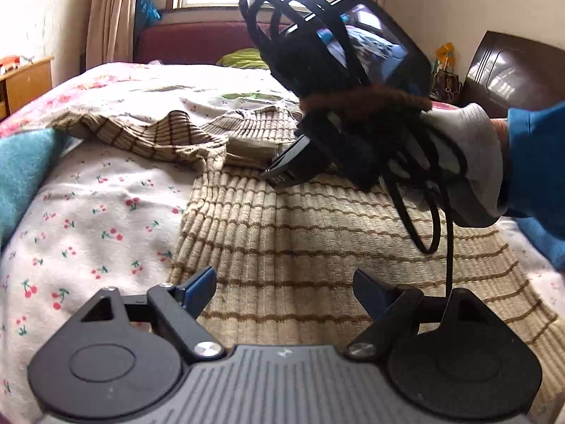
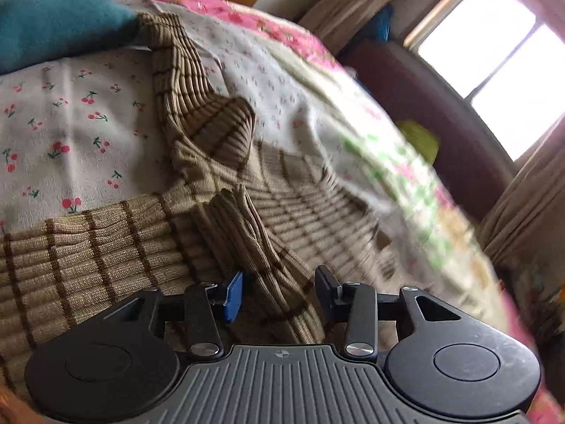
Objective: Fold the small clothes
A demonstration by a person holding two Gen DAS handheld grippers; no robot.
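A beige ribbed knit sweater with thin brown stripes [image 1: 317, 233] lies on the bed; it also shows in the right wrist view [image 2: 106, 243]. My left gripper [image 1: 284, 289] is open and empty just above the sweater's body. My right gripper [image 2: 279, 291] has a raised fold of the sweater [image 2: 275, 275] between its fingers, with the jaws a little apart around the cloth. In the left wrist view the right gripper [image 1: 282, 173] is at the sweater's far part, held by a white-gloved hand [image 1: 469, 148]. A sleeve [image 2: 197, 106] stretches away, crumpled.
The bed has a white cherry-print sheet [image 1: 106, 219] and a pink floral quilt [image 2: 282, 35]. A teal cloth [image 1: 21, 176] lies at the left. A dark red headboard or couch [image 1: 197, 42], a window, curtains and a wooden cabinet [image 1: 28, 81] surround the bed.
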